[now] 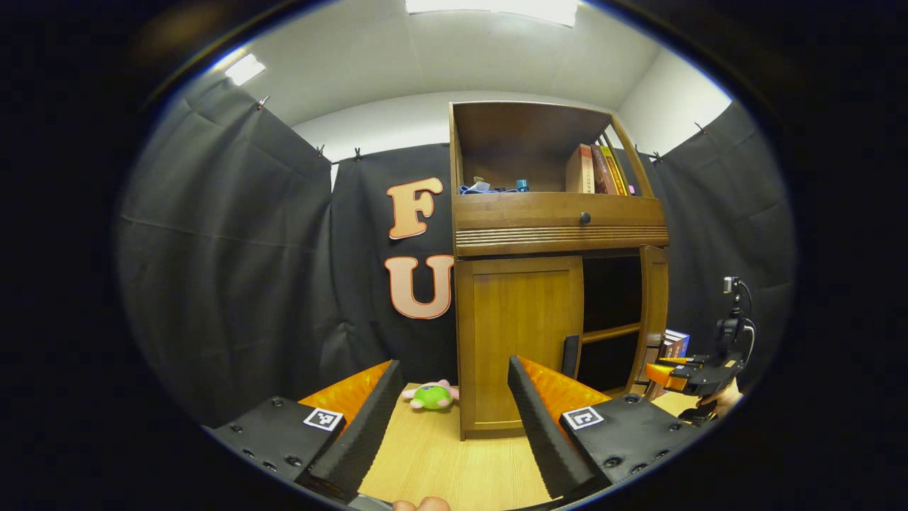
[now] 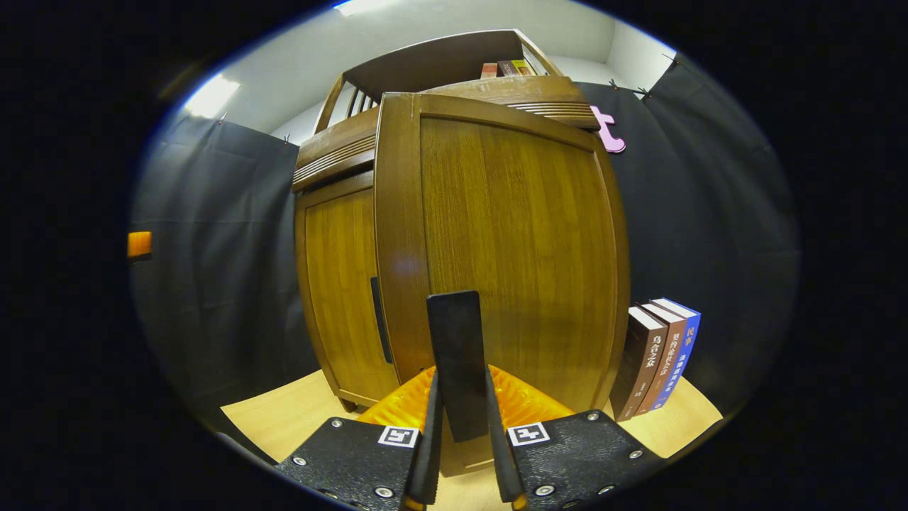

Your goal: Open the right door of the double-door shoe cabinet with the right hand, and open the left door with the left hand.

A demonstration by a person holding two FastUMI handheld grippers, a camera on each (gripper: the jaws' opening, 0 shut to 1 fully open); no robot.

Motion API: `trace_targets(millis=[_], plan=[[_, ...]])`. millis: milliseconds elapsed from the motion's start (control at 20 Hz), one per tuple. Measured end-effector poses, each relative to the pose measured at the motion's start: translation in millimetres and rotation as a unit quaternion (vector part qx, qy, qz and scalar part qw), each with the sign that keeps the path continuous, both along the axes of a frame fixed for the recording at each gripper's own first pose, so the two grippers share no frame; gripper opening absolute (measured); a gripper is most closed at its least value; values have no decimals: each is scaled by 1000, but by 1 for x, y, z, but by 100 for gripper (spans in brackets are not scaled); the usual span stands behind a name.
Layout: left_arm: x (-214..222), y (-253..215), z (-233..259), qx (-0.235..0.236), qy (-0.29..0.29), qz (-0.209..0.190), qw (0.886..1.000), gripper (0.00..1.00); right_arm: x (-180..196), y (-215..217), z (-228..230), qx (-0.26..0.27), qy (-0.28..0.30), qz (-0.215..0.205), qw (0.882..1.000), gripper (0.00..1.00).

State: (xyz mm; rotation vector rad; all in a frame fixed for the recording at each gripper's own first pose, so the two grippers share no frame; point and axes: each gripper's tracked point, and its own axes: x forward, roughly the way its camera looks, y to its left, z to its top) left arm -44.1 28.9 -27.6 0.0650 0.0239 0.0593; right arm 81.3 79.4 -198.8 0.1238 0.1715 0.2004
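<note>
Black-draped booth, shoe cabinet point(image 1: 560, 270) on wood surface point(image 1: 440, 461): right door point(image 2: 511, 255) swung open, right tool point(image 2: 461, 426) clenched on its handle point(image 2: 457, 362); left door point(image 1: 521, 341) unopened, left tool point(image 1: 447, 419) released, well short.

Surface: light wood-grain table point(image 1: 440, 461), seen in both gripper views.
Cabinet point(image 1: 518, 341): stands on the table, upright, toward the back by the black cloth.
Toy point(image 1: 431, 395): green and pink plush, lies on the table just left of the cabinet's foot in the left gripper view.
Books point(image 2: 656, 358): three, upright on the table, spines outward, just right of the cabinet in the right gripper view; leaning slightly toward it.
Book contact: whether the nearest book touches the cabinet cannot be told.
Upper shelf point(image 1: 539, 181): open cabinet top; holds books point(image 1: 596, 170) leaning at right, small blue items at left, too small to identify.
</note>
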Motion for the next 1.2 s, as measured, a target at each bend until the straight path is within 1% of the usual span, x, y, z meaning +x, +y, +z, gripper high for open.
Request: trace_targets(millis=[100, 200, 250, 400, 550, 600, 650, 700, 750, 800, 850, 900, 950, 1000, 1150, 1200], plan=[[3, -6, -1, -2, 1, -5, 1000, 95, -11, -10, 1, 0, 0, -3, 1000, 31], [3, -11, -4, -6, 3, -12, 1000, 98, -21, -23, 1, -2, -2, -7, 1000, 31], [4, -14, -4, -7, 4, -14, 1000, 97, -25, -29, 2, -4, -3, -11, 1000, 31], [5, -21, -3, -9, 3, -20, 1000, 95, -40, -47, 3, -20, -4, -26, 999, 31], [6, -28, -4, -11, 3, -26, 1000, 95, -51, -64, -2, -40, -1, -41, 998, 31], [6, -30, -5, -11, 3, -27, 1000, 95, -55, -67, -3, -42, 3, -40, 998, 31], [5, -32, -5, -10, 4, -28, 1000, 95, -61, -70, -1, -41, 6, -48, 998, 21], [6, -34, -4, -10, 5, -30, 999, 95, -58, -76, -3, -42, 8, -52, 998, 22], [5, -37, -5, -9, 5, -33, 999, 95, -62, -82, -3, -46, 8, -55, 997, 20], [6, -39, -5, -8, 5, -34, 999, 96, -65, -86, -2, -50, 9, -59, 997, 9], [7, -41, -5, -7, 4, -36, 999, 96, -67, -92, 0, -54, 8, -65, 996, 17], [7, -42, -5, -6, 3, -37, 999, 95, -69, -98, 0, -59, 8, -71, 996, 16], [6, -44, -5, -5, 3, -38, 999, 96, -72, -104, 1, -63, 7, -78, 995, 15], [6, -46, -5, -4, 3, -39, 999, 95, -73, -111, 1, -66, 8, -86, 994, 14], [9, -54, -7, -4, 6, -44, 999, 95, -80, -132, 2, -71, 10, -106, 992, 10], [10, -57, -6, -4, 6, -47, 999, 95, -81, -139, 2, -71, 11, -114, 991, 20]])
